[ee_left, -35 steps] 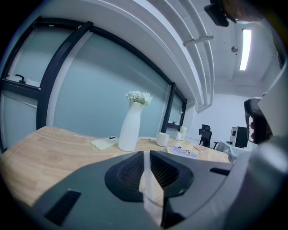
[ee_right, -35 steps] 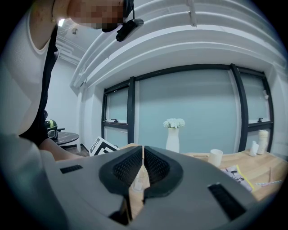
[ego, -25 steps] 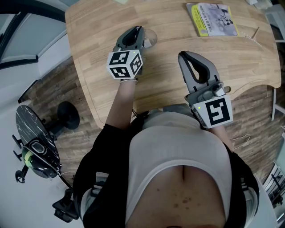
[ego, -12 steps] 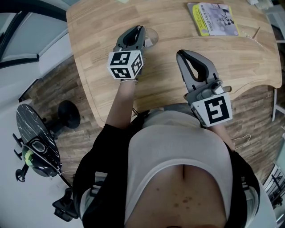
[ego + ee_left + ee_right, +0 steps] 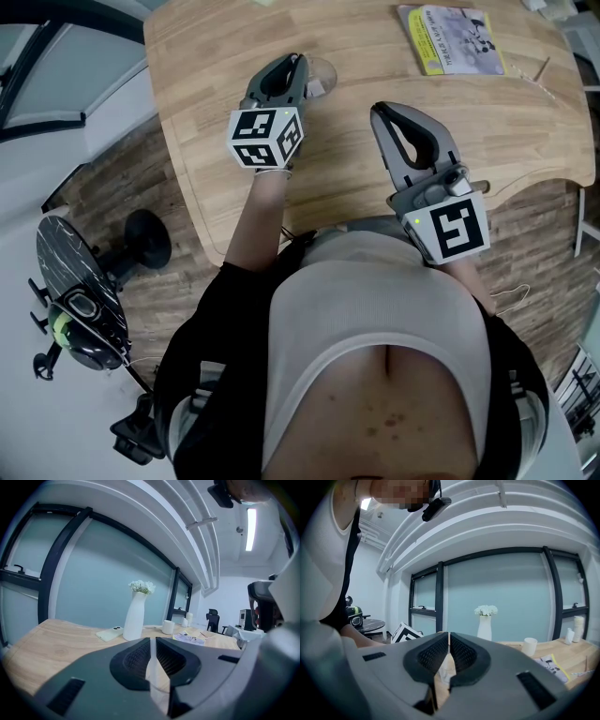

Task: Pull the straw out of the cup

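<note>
Light wooden table [image 5: 356,178] with rounded corners and a wood-plank floor [image 5: 131,178] around it. We see the left gripper [image 5: 289,62] over the table's left half, well in from the near edge. Its fingers are narrow and pinch a pale thin strip that we take for the straw [image 5: 157,681]. The clear cup [image 5: 323,73] stands just right of those tips. The right gripper [image 5: 381,113] is over the middle, closer to the near edge, fingers closed tip to tip with nothing in them. A booklet [image 5: 452,39] lies flat toward the right edge. Farther across the table are a white vase [image 5: 135,618] with white flowers, a phone [image 5: 109,633] lying flat just beside it, and a white mug [image 5: 168,627]. Behind them is a frosted glass wall [image 5: 93,578] in dark frames. A strip light [image 5: 251,523] is on the ceiling and an office chair [image 5: 213,619] sits far back. A dark round side table [image 5: 75,281] stands off the left edge.
</note>
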`<act>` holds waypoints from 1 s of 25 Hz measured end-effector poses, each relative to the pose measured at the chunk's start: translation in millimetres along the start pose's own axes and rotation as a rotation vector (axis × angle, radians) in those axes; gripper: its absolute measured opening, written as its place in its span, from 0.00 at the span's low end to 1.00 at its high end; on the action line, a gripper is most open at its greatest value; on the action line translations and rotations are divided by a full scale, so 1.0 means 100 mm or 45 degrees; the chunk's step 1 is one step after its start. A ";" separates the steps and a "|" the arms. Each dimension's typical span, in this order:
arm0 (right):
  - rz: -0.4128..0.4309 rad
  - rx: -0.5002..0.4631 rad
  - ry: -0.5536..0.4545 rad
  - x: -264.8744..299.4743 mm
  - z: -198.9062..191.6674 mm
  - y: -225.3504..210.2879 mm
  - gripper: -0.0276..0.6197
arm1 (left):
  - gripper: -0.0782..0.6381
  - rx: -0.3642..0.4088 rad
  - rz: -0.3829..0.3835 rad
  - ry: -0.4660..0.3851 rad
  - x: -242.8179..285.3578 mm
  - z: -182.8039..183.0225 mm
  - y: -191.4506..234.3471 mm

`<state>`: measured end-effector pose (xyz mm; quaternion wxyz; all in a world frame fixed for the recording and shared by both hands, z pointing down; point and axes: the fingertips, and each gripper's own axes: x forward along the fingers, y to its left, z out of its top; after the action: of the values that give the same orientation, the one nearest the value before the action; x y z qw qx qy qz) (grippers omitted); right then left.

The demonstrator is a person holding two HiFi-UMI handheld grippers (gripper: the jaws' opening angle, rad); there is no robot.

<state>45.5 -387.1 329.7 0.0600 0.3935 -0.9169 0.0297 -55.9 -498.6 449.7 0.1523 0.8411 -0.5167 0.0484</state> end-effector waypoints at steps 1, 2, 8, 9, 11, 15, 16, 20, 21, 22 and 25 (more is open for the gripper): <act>0.001 0.002 -0.003 0.00 0.01 0.00 0.09 | 0.16 -0.002 0.003 -0.004 -0.01 0.01 0.00; 0.001 0.002 -0.005 -0.01 0.02 0.01 0.09 | 0.16 -0.003 0.007 -0.008 -0.02 0.02 0.00; 0.003 0.000 -0.011 -0.01 0.03 0.01 0.09 | 0.16 -0.002 0.015 -0.022 -0.06 0.06 0.00; 0.003 0.000 -0.014 -0.01 0.04 0.01 0.09 | 0.16 -0.002 0.016 -0.025 -0.06 0.07 0.00; 0.005 0.000 -0.023 -0.01 0.05 0.02 0.09 | 0.16 -0.006 0.019 -0.032 -0.08 0.09 0.00; 0.011 0.002 -0.034 -0.01 0.07 0.03 0.09 | 0.16 -0.058 0.022 -0.049 -0.11 0.10 0.02; 0.012 0.002 -0.035 -0.01 0.07 0.03 0.09 | 0.16 -0.065 0.024 -0.053 -0.12 0.11 0.02; 0.017 0.001 -0.043 -0.02 0.10 0.04 0.09 | 0.16 -0.064 0.030 -0.065 -0.16 0.15 0.02; 0.018 0.001 -0.045 -0.02 0.10 0.05 0.09 | 0.16 -0.062 0.030 -0.066 -0.16 0.16 0.01; 0.019 0.002 -0.047 -0.03 0.11 0.05 0.09 | 0.16 -0.057 0.031 -0.067 -0.17 0.17 0.01; 0.023 -0.016 -0.063 -0.04 0.12 0.06 0.09 | 0.16 -0.044 0.032 -0.072 -0.19 0.19 -0.01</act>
<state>43.2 -381.4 317.2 0.0395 0.3856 -0.9217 0.0146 -64.9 -487.8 426.6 0.1516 0.8328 -0.5321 0.0175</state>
